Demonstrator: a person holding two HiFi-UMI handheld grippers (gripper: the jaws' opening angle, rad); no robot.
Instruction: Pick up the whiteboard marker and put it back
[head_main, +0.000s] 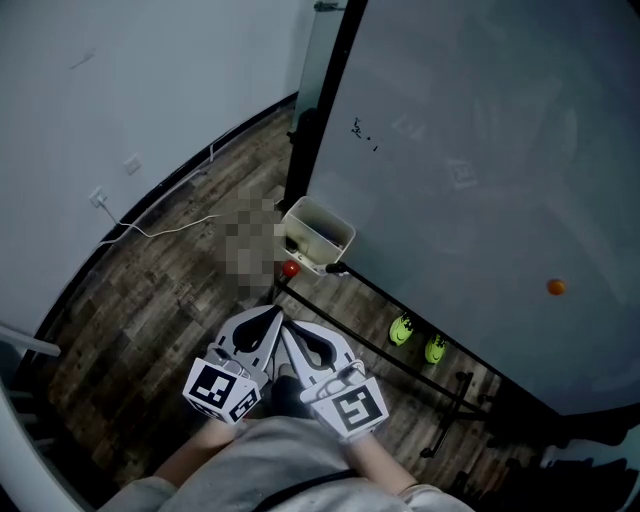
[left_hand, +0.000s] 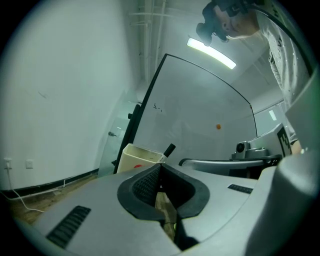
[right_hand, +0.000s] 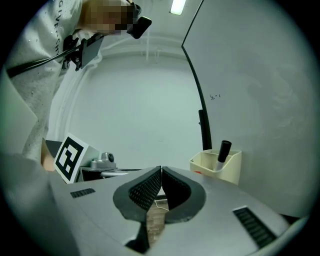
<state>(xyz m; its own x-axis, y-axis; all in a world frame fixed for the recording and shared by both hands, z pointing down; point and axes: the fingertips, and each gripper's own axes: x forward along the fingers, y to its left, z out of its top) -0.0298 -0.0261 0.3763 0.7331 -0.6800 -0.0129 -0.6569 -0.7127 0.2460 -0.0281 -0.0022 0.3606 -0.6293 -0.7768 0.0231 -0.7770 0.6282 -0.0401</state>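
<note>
While the left gripper (left_hand: 161, 166) is held level with its dark ribbed jaws pressed together on nothing, the right gripper (right_hand: 161, 170) just beside it likewise has its jaws closed tip to tip and empty, both above the dark wood-plank floor (head_main: 170, 300). The black-capped whiteboard marker (right_hand: 223, 152) stands tilted, cap up, inside the cream plastic open-topped holder box (right_hand: 231, 169), which hangs at the lower left edge of the large pale whiteboard (head_main: 470, 150), apart from both grippers.
</note>
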